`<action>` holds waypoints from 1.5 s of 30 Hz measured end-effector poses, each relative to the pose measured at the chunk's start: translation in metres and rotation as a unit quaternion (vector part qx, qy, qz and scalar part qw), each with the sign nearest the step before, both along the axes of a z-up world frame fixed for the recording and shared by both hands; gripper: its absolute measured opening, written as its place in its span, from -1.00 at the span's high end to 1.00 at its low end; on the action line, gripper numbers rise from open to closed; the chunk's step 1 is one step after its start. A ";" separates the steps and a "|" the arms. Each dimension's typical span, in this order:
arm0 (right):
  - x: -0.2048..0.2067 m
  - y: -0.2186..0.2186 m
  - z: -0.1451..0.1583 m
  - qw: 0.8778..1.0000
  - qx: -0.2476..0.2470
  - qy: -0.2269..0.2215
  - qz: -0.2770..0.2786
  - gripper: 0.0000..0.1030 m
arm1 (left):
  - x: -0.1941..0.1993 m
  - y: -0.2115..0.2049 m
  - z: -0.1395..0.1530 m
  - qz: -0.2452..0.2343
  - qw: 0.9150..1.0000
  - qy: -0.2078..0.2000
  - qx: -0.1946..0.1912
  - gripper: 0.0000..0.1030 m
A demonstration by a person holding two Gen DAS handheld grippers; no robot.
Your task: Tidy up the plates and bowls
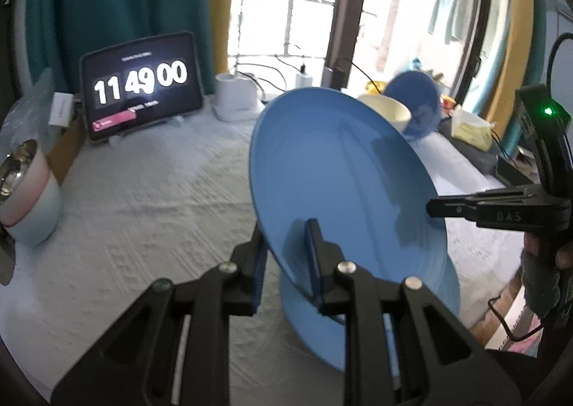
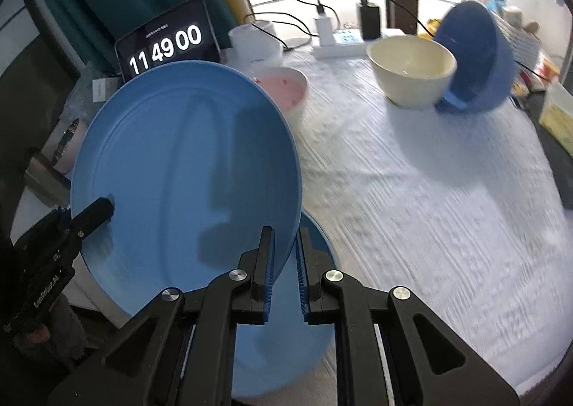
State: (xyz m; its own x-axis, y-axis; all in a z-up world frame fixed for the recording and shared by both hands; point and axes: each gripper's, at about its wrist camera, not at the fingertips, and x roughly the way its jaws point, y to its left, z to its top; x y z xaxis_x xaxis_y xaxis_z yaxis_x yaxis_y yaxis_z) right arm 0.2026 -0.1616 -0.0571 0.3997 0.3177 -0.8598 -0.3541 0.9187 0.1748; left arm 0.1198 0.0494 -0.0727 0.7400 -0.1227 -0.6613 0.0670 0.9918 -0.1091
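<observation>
Two grippers hold one tilted blue plate [image 2: 186, 162] above a second blue plate [image 2: 286, 334] on the white tablecloth [image 2: 429, 209]: left gripper [image 1: 286, 262] clamped on its rim, right gripper [image 2: 284, 270] closed around the opposite edge. Farther, a cream bowl [image 2: 412, 69] touches a tipped blue bowl [image 2: 476, 58]. An uneven release could let the plate slide off.

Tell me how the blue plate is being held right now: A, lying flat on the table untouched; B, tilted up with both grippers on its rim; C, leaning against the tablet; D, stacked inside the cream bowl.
B: the blue plate stands tilted, with the right gripper and the left gripper each straddling its rim.
</observation>
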 end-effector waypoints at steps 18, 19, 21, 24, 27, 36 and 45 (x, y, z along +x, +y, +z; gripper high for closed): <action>-0.026 -0.048 -0.023 0.998 0.003 0.037 -0.041 0.74 | -0.006 -0.030 -0.037 -0.049 0.996 0.069 -0.013 0.54; -0.027 -0.048 -0.023 0.999 0.004 0.037 -0.040 0.74 | -0.006 -0.029 -0.038 -0.049 0.996 0.072 -0.015 0.53; -0.029 -0.047 -0.023 0.999 0.003 0.036 -0.036 0.74 | -0.007 -0.027 -0.041 -0.047 0.996 0.078 -0.014 0.52; -0.031 -0.044 -0.025 0.999 0.004 0.040 -0.028 0.70 | -0.007 -0.024 -0.046 -0.047 0.995 0.090 -0.012 0.48; -0.031 -0.041 -0.029 0.999 0.003 0.044 -0.024 0.70 | -0.009 -0.023 -0.046 -0.054 0.994 0.092 -0.011 0.47; -0.030 -0.043 -0.031 0.999 0.003 0.045 -0.029 0.70 | -0.014 -0.028 -0.042 -0.072 0.993 0.095 0.013 0.36; -0.025 -0.041 -0.041 0.998 0.011 0.056 -0.021 0.65 | -0.020 -0.017 -0.031 -0.062 0.995 0.078 0.021 0.13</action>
